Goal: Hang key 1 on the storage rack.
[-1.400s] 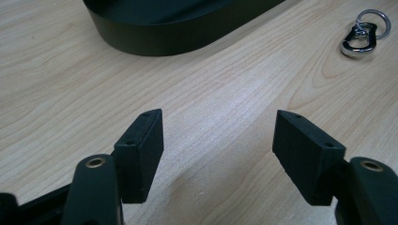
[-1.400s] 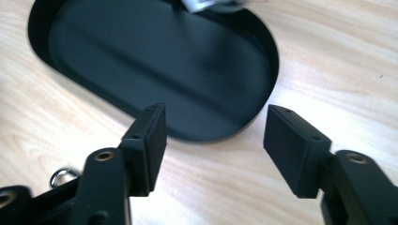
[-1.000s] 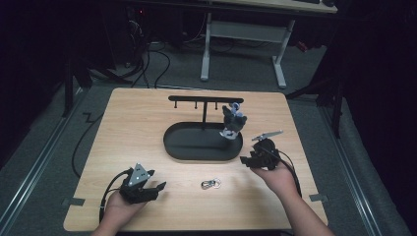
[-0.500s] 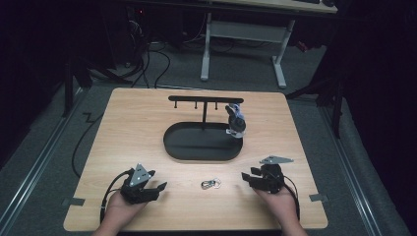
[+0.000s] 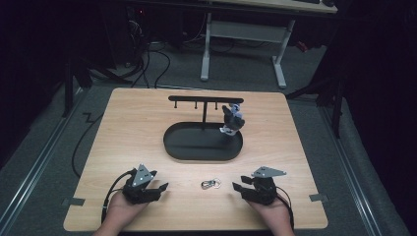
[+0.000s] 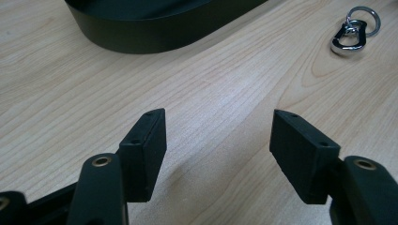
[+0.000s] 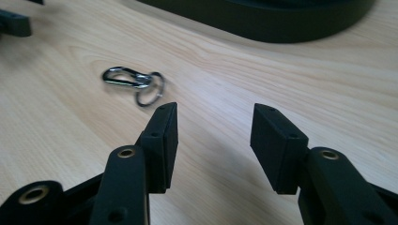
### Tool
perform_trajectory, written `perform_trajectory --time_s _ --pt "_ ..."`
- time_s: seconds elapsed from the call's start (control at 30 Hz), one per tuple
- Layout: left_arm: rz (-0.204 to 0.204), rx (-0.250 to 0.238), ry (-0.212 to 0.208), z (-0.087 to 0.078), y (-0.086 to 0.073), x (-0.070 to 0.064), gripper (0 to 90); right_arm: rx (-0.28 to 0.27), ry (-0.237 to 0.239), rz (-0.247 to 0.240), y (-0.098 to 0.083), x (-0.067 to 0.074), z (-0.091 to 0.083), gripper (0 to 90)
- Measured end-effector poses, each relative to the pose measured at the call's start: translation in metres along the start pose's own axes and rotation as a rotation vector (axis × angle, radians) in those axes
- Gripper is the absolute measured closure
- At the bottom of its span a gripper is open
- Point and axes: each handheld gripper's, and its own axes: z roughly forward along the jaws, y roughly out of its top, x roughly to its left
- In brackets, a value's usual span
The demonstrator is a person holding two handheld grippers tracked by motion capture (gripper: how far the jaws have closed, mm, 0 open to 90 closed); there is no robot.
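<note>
Left gripper (image 5: 162, 187), held in a hand (image 5: 123, 209) at the lower left of the high view, rests low over the wooden table (image 5: 128, 132) with its jaws spread wide and nothing between them; a black cable (image 5: 110, 194) loops back from it toward the table's near edge. Its own view looks along bare wood between the open jaws, with the dark rim of the tray (image 6: 155, 40) across the top and the keyring clip (image 6: 349, 35) in the upper right corner.

At the centre of the high view, a black oval tray (image 5: 169, 142) lies with its long axis running left to right, and a black T-shaped rack (image 5: 204, 100) with small pegs rises from it. A small blue-and-white figure (image 5: 232, 119) hangs at the rack's right end, over the tray's right part. No writing or brand can be read on anything.

Below the tray, between the two grippers and apart from both, the silver clip (image 5: 210, 184) lies flat on the wood, its long axis roughly left to right; in the right gripper view the clip (image 7: 124, 77) points to the upper left, its ring (image 7: 150, 91) toward the jaws.

Right gripper (image 5: 237, 188), held in a hand (image 5: 270, 211) at the lower right, also sits low with jaws parted and empty
</note>
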Motion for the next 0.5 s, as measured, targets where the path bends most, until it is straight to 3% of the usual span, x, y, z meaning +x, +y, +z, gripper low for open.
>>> perform_trajectory --time_s 0.1,0.23,0.33,0.37,0.5 --pt "0.000 0.001 0.009 -0.003 -0.003 0.000 37.0 -0.018 -0.001 -0.065 0.004 0.015 0.008 51.8" --pt "-0.018 0.002 0.025 -0.010 -0.009 0.001 37.0 -0.019 0.012 -0.152 0.012 0.031 0.020 58.8" --pt "-0.031 -0.002 0.044 -0.019 -0.015 0.002 37.0 -0.015 0.031 -0.153 0.016 0.036 0.028 73.4" --pt "-0.033 -0.003 0.048 -0.020 -0.015 0.002 37.1 -0.005 0.057 -0.147 0.017 0.037 0.031 82.6" --pt "-0.046 -0.004 0.063 -0.027 -0.020 0.004 37.1 0.043 0.077 -0.155 0.019 0.039 0.043 90.0"
